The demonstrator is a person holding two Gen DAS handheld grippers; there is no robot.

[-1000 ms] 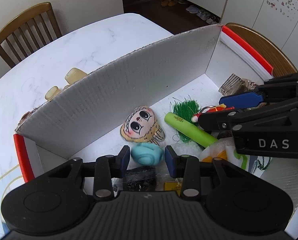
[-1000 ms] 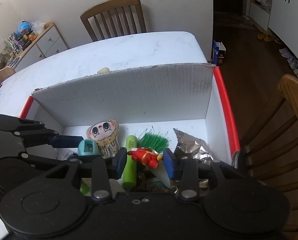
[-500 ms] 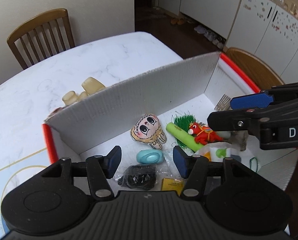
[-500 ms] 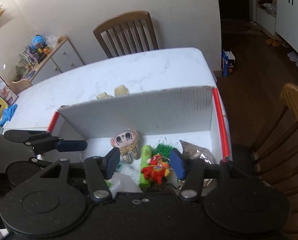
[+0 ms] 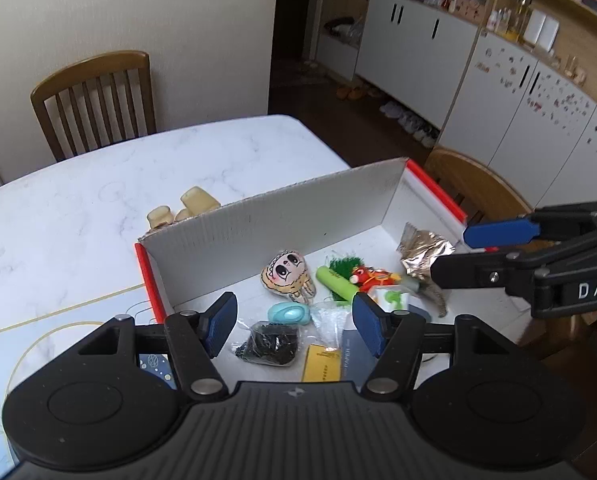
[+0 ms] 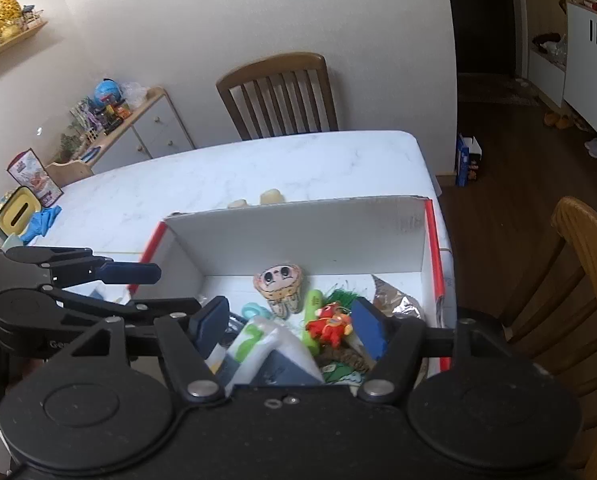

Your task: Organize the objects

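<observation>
Both grippers hang above a white cardboard box (image 5: 282,224) with red-edged ends, standing on a marble worktop (image 5: 98,200). Left gripper (image 5: 294,322): fingers released and opening, nothing between the pads — beneath the gap, on the box floor, lie a teal oval toy (image 5: 289,314) and a black bagged item (image 5: 270,342). Right gripper (image 6: 292,326): fingers likewise released and opening, gripping nothing; a red figure (image 6: 330,324) lies on the clutter below them. The left view alone shows a yellow card (image 5: 321,363) on the near floor of the box and the right gripper's fingers (image 5: 498,234) reaching in from the side over a crumpled foil wrapper (image 5: 422,248). The right view alone shows a white-and-green packet (image 6: 254,344) tight under the camera, a yellow box (image 6: 18,212) and blue cloth (image 6: 42,222) at the worktop's far corner, and the left gripper side-on. Both show a cartoon-face toy (image 5: 286,274), a green tube (image 5: 336,282), green tinsel, and pale beige pieces (image 5: 186,206) outside the box behind its tall far wall, which hides their lower parts. Wooden chairs (image 6: 278,92) stand around. Against a second ago: the left fingers were then tight on the teal toy and the right on the red figure — both toys now lie loose, and both grippers sit higher, more of the room showing.
</observation>
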